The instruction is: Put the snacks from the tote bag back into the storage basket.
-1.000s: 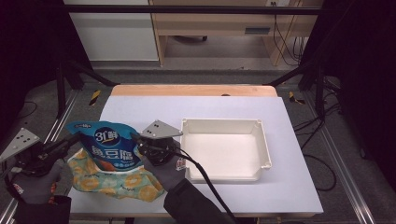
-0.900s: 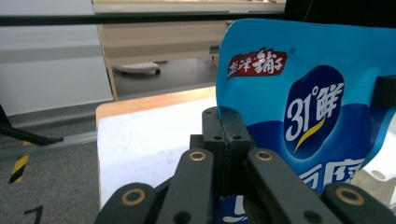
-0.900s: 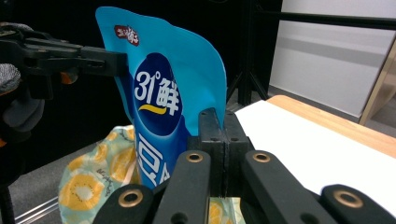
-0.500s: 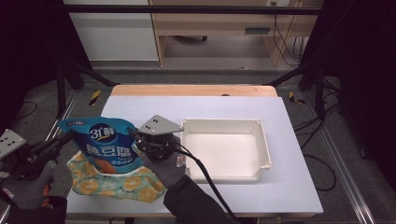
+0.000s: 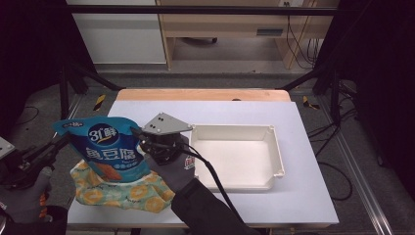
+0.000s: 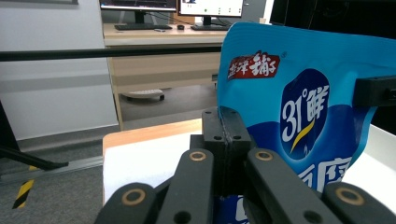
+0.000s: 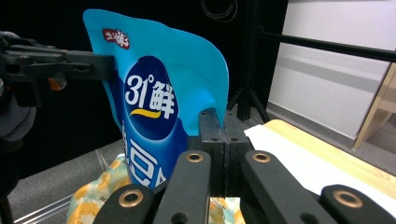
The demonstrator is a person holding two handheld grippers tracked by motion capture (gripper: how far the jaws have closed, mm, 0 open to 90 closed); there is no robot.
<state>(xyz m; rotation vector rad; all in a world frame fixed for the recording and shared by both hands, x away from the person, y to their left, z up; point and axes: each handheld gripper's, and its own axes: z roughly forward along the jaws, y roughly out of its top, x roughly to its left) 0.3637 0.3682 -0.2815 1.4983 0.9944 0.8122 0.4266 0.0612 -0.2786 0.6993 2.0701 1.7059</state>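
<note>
Left gripper [image 5: 58, 143], jaws pinching the left edge of the blue pouch [image 5: 110, 149]. The pouch hangs upright above the yellow bag [image 5: 122, 191] at the table's [image 5: 293, 147] near left; two opposed grips keep it taut. Right gripper [image 5: 142, 139], jaws pinching the right edge. Empty tray [image 5: 279, 152] just right, a likely destination.

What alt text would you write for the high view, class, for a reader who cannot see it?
Two hand-held grippers lift a blue snack pouch by its side edges above a yellow patterned bag at the table's near left: the left gripper and the right gripper each have their jaws shut on it. Right of them an empty white tray sits on the white table.
</note>
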